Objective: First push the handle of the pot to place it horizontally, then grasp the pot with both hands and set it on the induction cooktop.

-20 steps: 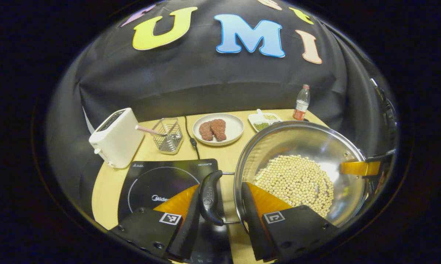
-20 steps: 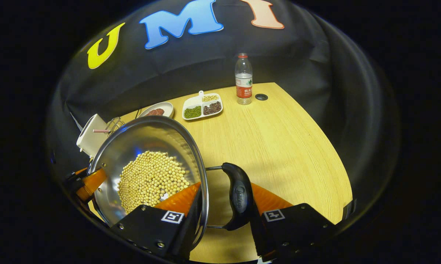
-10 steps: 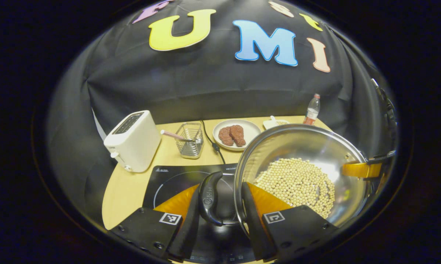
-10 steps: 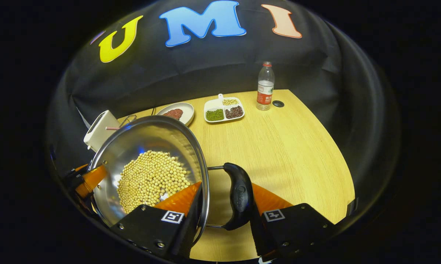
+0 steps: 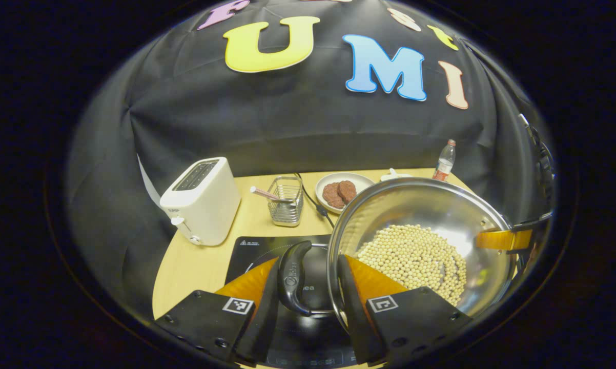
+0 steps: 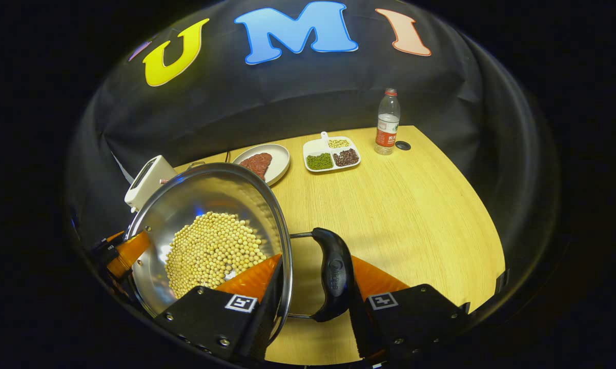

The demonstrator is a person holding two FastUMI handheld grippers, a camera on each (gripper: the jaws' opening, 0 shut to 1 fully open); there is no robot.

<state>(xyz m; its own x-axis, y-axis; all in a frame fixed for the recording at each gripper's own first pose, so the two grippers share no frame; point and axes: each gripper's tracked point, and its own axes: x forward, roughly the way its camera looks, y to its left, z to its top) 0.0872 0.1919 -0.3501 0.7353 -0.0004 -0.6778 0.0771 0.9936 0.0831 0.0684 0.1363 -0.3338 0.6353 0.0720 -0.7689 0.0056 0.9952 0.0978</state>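
Observation:
A steel pot [image 5: 421,205] holding soybeans [image 5: 415,256] hangs above the table between both grippers. In the left gripper view my left gripper [image 5: 308,292] is shut on the pot's black side handle [image 5: 291,277] and rim, over the black induction cooktop [image 5: 257,248]. The other gripper [image 5: 502,238] shows at the pot's far rim. In the right gripper view my right gripper [image 6: 313,297] is shut on the opposite black handle [image 6: 333,274], one finger inside the pot [image 6: 205,195]. The left gripper [image 6: 126,253] shows at its far side.
A white toaster [image 5: 203,200] stands behind the cooktop at the left. Beside it are a wire basket [image 5: 286,207], a black cable [image 5: 313,200] and a plate of meat patties [image 5: 341,190]. A divided bean dish [image 6: 332,155] and a bottle [image 6: 387,123] stand on the wooden table [image 6: 400,205].
Both grippers have carried the pot leftward; its left handle and rim now hang over the cooktop instead of beside it. Both grips are unchanged.

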